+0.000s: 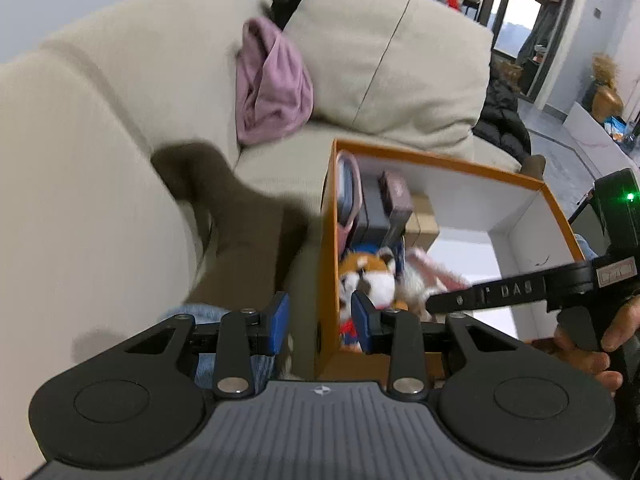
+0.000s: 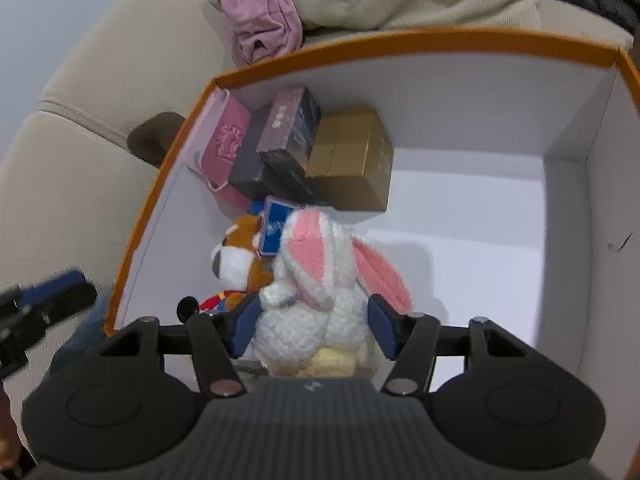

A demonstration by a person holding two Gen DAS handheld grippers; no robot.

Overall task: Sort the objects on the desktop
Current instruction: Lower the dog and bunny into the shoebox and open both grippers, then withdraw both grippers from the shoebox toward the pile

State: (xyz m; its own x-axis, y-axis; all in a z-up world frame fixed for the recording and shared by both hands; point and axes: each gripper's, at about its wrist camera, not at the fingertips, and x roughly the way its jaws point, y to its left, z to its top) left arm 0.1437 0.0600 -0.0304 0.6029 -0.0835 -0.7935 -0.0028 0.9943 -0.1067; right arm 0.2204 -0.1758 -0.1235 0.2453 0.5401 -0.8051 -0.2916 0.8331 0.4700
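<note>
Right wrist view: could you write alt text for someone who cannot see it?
A white crocheted rabbit sits between the open right hand-held gripper, inside an orange-rimmed box. Beside it lie a fox toy and small boxes.

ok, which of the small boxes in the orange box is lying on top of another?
The dark box with the mauve side: it rests tilted on the black box; the gold box sits on the floor.
</note>
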